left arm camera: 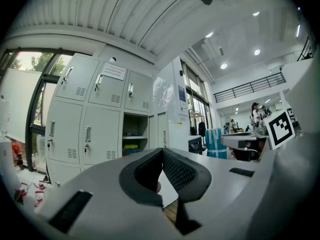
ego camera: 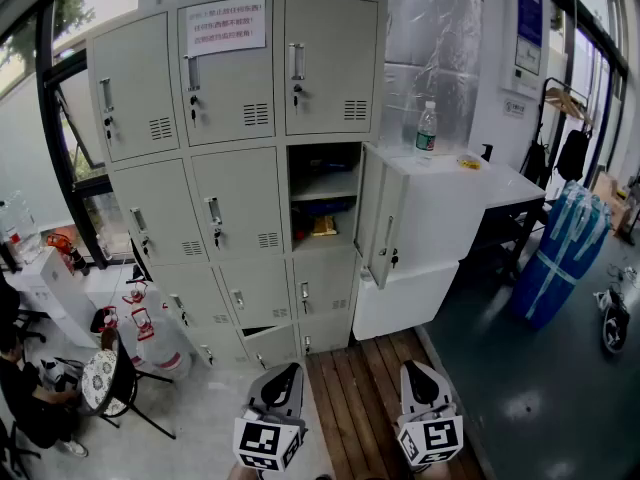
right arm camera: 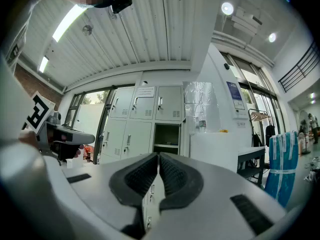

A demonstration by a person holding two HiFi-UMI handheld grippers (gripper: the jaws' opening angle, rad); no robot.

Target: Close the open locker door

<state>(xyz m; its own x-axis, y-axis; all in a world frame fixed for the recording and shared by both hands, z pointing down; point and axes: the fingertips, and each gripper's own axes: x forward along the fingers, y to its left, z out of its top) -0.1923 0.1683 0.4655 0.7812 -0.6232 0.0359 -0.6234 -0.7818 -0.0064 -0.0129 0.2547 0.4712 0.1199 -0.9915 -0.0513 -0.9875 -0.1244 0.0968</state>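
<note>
Nearest, the left tongs (ego camera: 288,372) and right tongs (ego camera: 414,372) hover low, both clenched with nothing between their pads; wooden floor planks (ego camera: 352,376) run ahead of them; well beyond stands the locker bank (ego camera: 230,178); its locker door (ego camera: 380,218), second row of the right column, hangs swung out rightward, beside a white desk (ego camera: 470,183) carrying a bottle (ego camera: 427,128).

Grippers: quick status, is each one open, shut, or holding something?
Left gripper: shut, jaws meeting at the tips, nothing held.
Right gripper: shut, jaws together, nothing held.
</note>
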